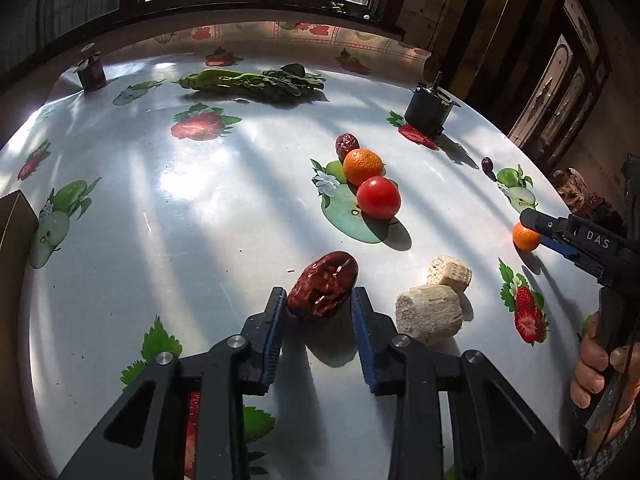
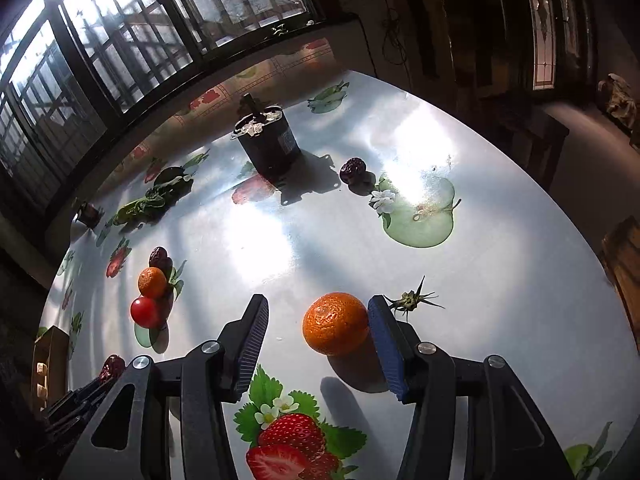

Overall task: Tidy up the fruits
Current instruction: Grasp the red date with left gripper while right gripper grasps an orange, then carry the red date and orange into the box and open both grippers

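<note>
My left gripper (image 1: 320, 300) is open around a wrinkled red date (image 1: 323, 284) on the table; both pads stand close beside it. Beyond it a row of a date (image 1: 346, 145), an orange (image 1: 363, 167) and a tomato (image 1: 378, 197) lies mid-table. My right gripper (image 2: 318, 318) is open around a small orange (image 2: 335, 323), which rests against the right pad; the left pad is apart from it. That gripper also shows in the left wrist view (image 1: 534, 227), by the same orange (image 1: 525, 238). Another date (image 2: 352, 170) lies far back.
Two pale corn-cob chunks (image 1: 430, 310) lie right of the left gripper. Leafy greens (image 1: 256, 80) lie at the back. Two dark cylinders (image 1: 428, 110) (image 1: 91, 72) stand on the table. A spiky green stem (image 2: 412, 300) lies by the right gripper. A cardboard box (image 1: 14, 224) sits at the left edge.
</note>
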Available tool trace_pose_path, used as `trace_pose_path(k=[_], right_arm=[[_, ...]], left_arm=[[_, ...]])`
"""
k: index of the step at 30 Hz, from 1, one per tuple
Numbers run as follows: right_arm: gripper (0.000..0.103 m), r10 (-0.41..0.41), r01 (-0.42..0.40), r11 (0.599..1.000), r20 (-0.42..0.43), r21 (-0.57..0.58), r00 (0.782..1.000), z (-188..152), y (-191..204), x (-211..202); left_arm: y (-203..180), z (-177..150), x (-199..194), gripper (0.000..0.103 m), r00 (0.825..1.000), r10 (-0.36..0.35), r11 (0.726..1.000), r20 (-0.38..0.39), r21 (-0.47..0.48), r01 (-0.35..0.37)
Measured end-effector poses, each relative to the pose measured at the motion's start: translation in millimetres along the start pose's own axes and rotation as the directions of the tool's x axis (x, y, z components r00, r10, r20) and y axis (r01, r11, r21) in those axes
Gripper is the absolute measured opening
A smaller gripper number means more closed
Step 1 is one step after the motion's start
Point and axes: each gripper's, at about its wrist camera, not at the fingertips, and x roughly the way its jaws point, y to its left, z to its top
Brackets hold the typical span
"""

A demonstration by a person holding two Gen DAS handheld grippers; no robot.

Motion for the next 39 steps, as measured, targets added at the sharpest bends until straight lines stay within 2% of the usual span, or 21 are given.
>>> trace_pose_path(k=[6, 10, 14, 15, 16, 17, 20, 21, 22, 32, 35, 39], right_arm=[[0.056, -0.061, 0.062, 0.998, 0.006, -0.033, 0.998, -2, 4, 5], [0.056, -0.093, 0.093, 0.995, -0.001, -0.033, 0.996, -4, 4, 9], [0.056, -0.078, 0.078, 0.997, -0.007, -0.014, 0.997, -5, 1, 15], [0.055, -0.077, 0.077, 0.997, -0.006, -0.015, 0.997, -5, 1, 15], [0.055, -0.077, 0.077, 0.997, -0.002, -0.019, 0.997, -6, 1, 15], [0.055, -0.087, 0.087, 0.996, 0.001, -0.025, 0.996, -7, 2, 15], [0.055, -0.118, 0.118, 0.993, 0.006, -0.023, 0.993, -9, 2, 13], [0.051, -0.127, 0.127, 0.992, 0.005, -0.014, 0.992, -9, 0, 12], [0.038, -0.125, 0.125, 0.992, 0.001, -0.01, 0.992, -9, 0, 11], [0.037, -0.054, 0.053, 0.997, 0.014, 0.06, 0.998, -12, -6, 0], [0.037, 0.024, -0.026, 0.997, 0.019, 0.078, 1.0, -13, -3, -6], [0.037, 0.106, -0.107, 0.991, 0.016, 0.086, 0.994, -23, 13, -28]], left_arm=[[4, 3, 2, 0.035, 1.0, 0.008, 1.0, 0.024, 0.005, -0.008], [9, 8, 5, 0.05, 0.999, -0.001, 1.0, 0.046, -0.01, 0.001], [9, 10, 6, 0.05, 0.999, -0.026, 1.0, 0.041, -0.006, 0.026], [9, 9, 6, 0.046, 0.999, -0.031, 1.0, 0.039, -0.005, 0.031], [9, 9, 7, 0.03, 0.999, -0.041, 0.999, 0.033, -0.007, 0.042], [9, 8, 8, 0.025, 0.998, -0.056, 0.998, 0.021, -0.01, 0.056], [9, 7, 6, 0.025, 0.998, -0.058, 0.998, 0.022, -0.011, 0.059], [8, 6, 6, 0.025, 0.998, -0.058, 0.998, 0.024, -0.011, 0.058], [9, 5, 5, 0.025, 0.998, -0.058, 0.998, 0.025, -0.011, 0.058], [12, 6, -8, 0.025, 0.997, -0.052, 0.998, 0.048, -0.034, 0.054], [16, 7, -24, 0.025, 0.996, -0.031, 0.998, 0.083, -0.056, 0.036], [34, -1, -69, 0.025, 0.989, -0.055, 0.99, 0.14, -0.124, 0.073]])
